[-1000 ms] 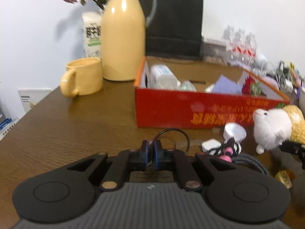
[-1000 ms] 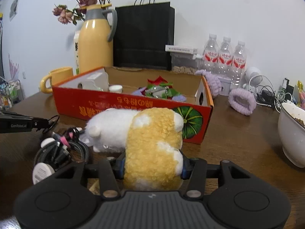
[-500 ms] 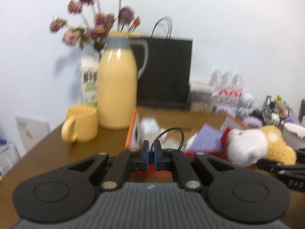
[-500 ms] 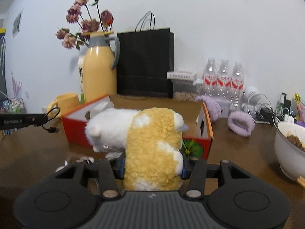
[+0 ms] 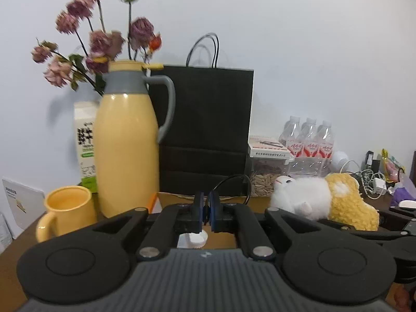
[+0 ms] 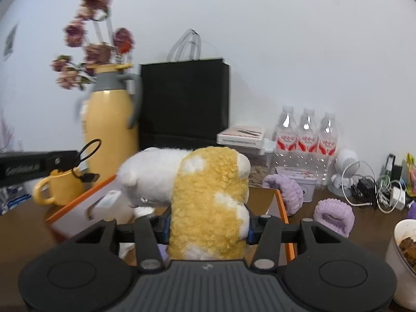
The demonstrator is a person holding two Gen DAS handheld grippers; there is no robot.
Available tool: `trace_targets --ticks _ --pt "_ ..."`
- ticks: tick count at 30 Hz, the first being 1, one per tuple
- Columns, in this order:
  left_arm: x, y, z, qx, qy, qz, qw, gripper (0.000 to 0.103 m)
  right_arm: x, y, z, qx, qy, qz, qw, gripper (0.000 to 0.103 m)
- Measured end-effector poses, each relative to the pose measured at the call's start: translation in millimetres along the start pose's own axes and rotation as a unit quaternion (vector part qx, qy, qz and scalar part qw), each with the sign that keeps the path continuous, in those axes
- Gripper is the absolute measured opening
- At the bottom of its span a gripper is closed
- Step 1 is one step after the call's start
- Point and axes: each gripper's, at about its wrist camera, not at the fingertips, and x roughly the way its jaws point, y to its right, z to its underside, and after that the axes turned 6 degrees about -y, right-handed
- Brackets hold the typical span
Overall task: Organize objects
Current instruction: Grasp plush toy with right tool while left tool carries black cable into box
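Fleecy yellow-and-white plush toy (image 6: 208, 197), soft and light, is pinched at its yellow rear by the right tongs (image 6: 208, 230), above the cardboard box (image 6: 282, 205). A thin black cable (image 5: 234, 184), limp, is nipped by the left tongs (image 5: 206, 214), toward 9 o'clock.

Left gripper (image 5: 205, 212) jaws pinched together, right gripper (image 6: 208, 230) jaws spread, clamping.

The plush toy (image 6: 208, 197) is white in front, curly yellow with white patches behind. Beside it stand a yellow jug (image 5: 127, 150) with a grey collar, a yellow mug (image 5: 66, 209), a black paper bag (image 5: 205, 132) and lilac fluffy bands (image 6: 334, 214).
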Motion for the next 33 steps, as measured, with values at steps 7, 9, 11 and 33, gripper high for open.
trace_targets --ticks 7,9,11,33 --pt "57 4 1 0.017 -0.029 -0.001 0.9994 0.006 55 16 -4 0.0 -0.03 0.029 0.999 0.047" --pt "68 3 2 0.024 -0.038 0.0 0.999 0.006 67 17 -3 -0.007 -0.047 0.035 0.998 0.05" --pt "77 0 4 0.024 -0.048 -0.002 0.9986 0.023 75 20 -1 -0.003 -0.06 0.039 0.997 0.057" --pt "43 -13 10 0.003 -0.04 -0.011 0.9991 0.103 34 2 -3 -0.025 -0.029 0.033 0.999 0.103"
